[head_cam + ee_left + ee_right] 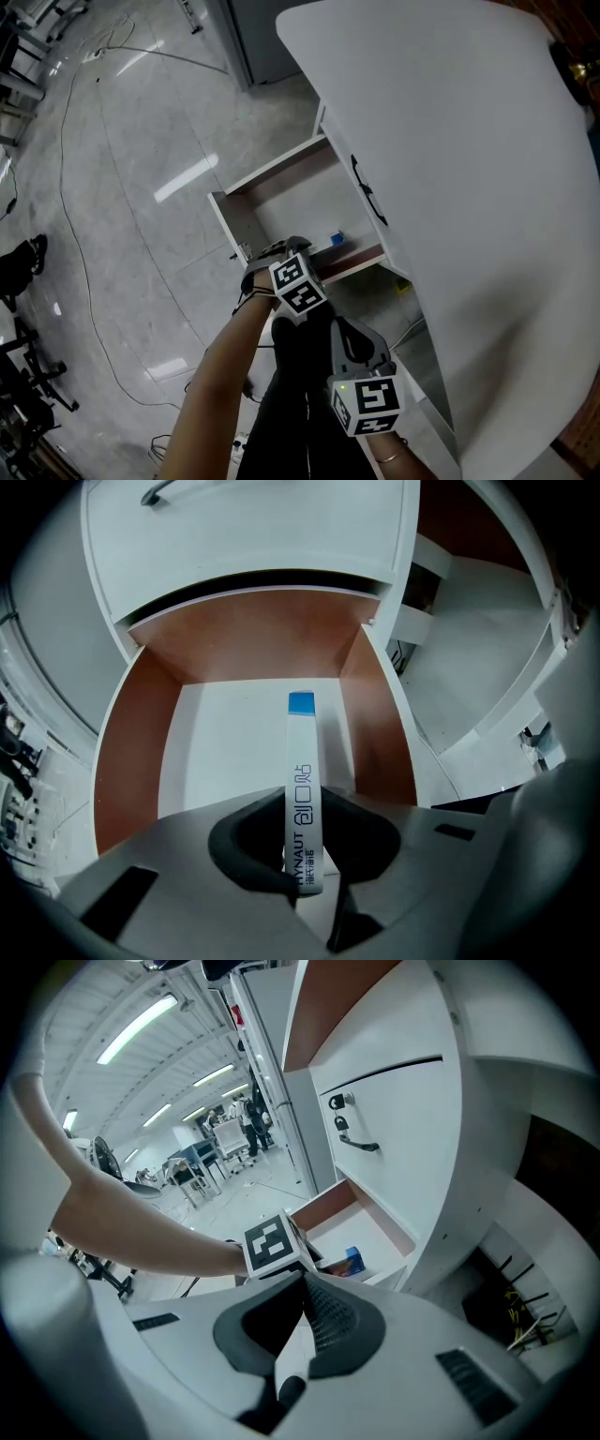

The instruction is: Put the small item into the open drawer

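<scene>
A thin white box with a blue end (302,789) is pinched edge-on in my left gripper (305,860), which is shut on it. The box points out over the white floor of the open drawer (234,752), whose side walls are brown. In the head view the left gripper (314,255) hangs at the drawer's (281,187) front edge, and the box's blue end (336,238) shows just past it. My right gripper (298,1340) is shut and holds nothing. It sits behind and below the left one (272,1244), from where the box (353,1262) is seen above the drawer (370,1227).
The white tabletop (469,187) overhangs the drawer unit on the right. Above the open drawer is a shut drawer front with a dark handle (359,1144). Cables (84,234) trail over the shiny floor on the left. Desks and people stand far off in the room.
</scene>
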Tool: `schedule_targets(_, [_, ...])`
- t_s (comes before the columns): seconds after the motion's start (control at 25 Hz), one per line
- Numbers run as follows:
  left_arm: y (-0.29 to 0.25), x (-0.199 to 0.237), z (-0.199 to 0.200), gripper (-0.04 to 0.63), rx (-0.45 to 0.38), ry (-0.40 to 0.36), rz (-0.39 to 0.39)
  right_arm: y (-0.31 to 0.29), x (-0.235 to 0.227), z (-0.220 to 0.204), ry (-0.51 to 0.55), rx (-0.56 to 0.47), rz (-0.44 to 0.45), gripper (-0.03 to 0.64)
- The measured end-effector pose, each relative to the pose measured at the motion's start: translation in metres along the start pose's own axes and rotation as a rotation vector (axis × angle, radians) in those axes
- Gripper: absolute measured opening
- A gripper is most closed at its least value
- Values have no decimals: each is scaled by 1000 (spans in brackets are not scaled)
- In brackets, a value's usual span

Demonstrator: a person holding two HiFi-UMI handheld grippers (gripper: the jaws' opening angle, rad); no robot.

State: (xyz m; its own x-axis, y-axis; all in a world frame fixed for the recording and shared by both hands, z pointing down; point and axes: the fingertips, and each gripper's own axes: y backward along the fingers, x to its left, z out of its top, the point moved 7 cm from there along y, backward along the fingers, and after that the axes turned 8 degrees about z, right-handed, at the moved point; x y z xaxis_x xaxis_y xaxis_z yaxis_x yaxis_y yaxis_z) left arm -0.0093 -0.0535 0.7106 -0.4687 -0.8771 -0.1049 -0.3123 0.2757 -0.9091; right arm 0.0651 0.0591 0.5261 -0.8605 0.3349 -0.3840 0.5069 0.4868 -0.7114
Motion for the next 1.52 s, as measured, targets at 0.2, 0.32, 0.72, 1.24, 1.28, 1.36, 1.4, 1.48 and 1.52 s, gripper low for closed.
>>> schedule_targets(0.2, [-5, 1, -3, 84, 37, 0, 5, -2, 0, -3, 1, 7, -1, 8])
schedule_targets(0.32, [-7, 1, -4, 85, 53, 8, 5, -2, -1, -4, 0, 9, -2, 8])
schedule_targets(0.72, [2, 4, -3, 149, 64, 52, -8, 3, -6, 5, 0, 1, -7, 8])
schedule_targets(1.24, [114, 16, 16, 160, -113, 261, 55, 36, 21, 40, 30, -33, 4, 8])
schedule_targets(1.28, [128, 17, 17, 155, -134, 292, 65, 39, 24, 43, 34, -36, 7, 8])
schedule_targets(1.36, [156, 18, 16, 143, -177, 356, 87, 44, 32, 50, 45, -43, 14, 8])
schedule_targets(1.4, [171, 18, 15, 139, -195, 383, 98, 48, 37, 52, 52, -45, 18, 8])
schedule_targets(1.48, [203, 15, 13, 133, -225, 416, 126, 57, 49, 59, 69, -49, 26, 8])
schedule_targets(1.52, [219, 14, 12, 126, -239, 426, 142, 61, 55, 62, 77, -51, 31, 8])
